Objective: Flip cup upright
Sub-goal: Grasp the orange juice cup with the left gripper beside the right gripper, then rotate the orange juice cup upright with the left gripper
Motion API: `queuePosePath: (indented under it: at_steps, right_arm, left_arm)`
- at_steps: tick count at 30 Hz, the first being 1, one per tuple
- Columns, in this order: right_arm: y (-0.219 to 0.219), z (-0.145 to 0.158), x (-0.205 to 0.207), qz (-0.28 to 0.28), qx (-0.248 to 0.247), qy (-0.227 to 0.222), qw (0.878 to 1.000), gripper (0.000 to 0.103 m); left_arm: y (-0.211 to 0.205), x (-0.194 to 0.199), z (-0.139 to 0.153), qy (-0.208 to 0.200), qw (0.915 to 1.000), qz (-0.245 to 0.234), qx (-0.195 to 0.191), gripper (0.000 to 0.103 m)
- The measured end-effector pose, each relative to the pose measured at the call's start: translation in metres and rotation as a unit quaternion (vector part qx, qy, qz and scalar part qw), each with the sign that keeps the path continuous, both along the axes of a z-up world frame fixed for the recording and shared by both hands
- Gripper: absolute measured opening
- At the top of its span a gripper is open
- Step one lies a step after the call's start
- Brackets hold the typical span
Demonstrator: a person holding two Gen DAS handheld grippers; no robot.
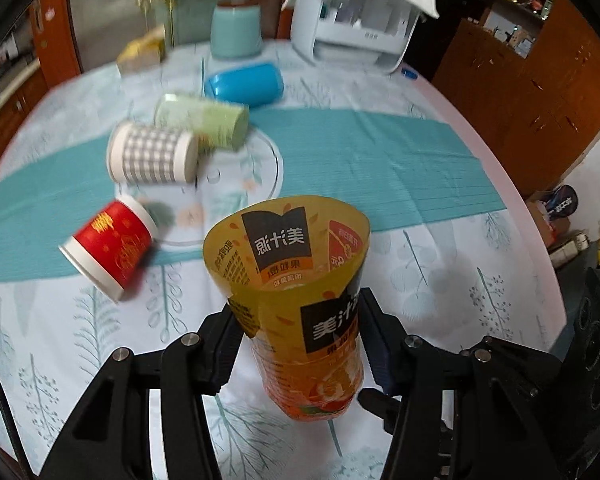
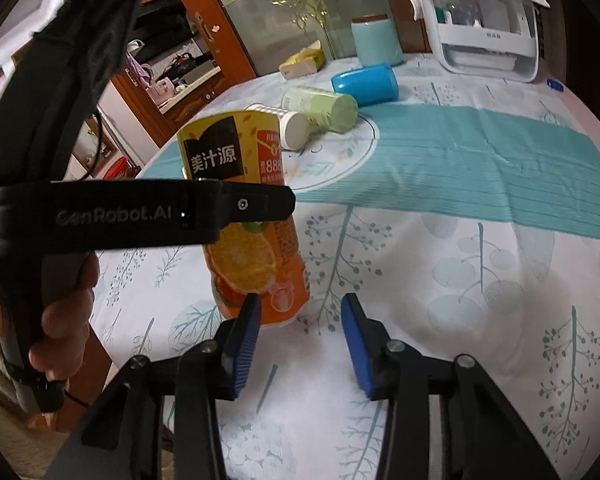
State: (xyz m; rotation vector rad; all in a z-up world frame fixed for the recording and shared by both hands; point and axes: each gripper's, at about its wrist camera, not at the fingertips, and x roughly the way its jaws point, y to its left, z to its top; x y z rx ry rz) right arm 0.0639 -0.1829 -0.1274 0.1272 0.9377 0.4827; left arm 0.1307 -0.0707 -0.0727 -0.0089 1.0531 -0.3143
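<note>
An orange-yellow juice cup [image 1: 300, 308] stands upright with its open mouth up. My left gripper [image 1: 300, 344] is shut on the cup's middle, one finger on each side. In the right wrist view the cup [image 2: 252, 256] rests with its base on the tablecloth, and the left gripper's finger [image 2: 256, 204] crosses its front. My right gripper [image 2: 300, 332] is open and empty, just in front of the cup's base. Four other cups lie on their sides: red [image 1: 108, 244], grey checked [image 1: 152, 154], green [image 1: 204, 120] and blue [image 1: 244, 84].
A round table with a white leaf-print cloth [image 2: 440, 320] and a teal runner [image 2: 480, 152]. At the back stand a pale blue canister [image 1: 236, 32], a yellow tissue pack [image 1: 142, 54] and a white appliance [image 1: 352, 28]. Wooden cabinets stand at the right.
</note>
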Motion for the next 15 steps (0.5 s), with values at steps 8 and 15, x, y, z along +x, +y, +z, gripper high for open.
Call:
queuePosePath:
  at_steps: [8,15]
  right_arm:
    - [0.004,-0.01,0.004,-0.011,0.008,-0.035,0.999,0.039]
    - [0.003,-0.019,0.006,-0.013,0.02,-0.048,0.999,0.039]
  left_arm:
    - [-0.005,-0.028,0.01,-0.103,0.9945,0.001,0.021,0.053]
    - [-0.013,-0.041,-0.003,-0.143,0.9892,-0.017,0.025,0.053]
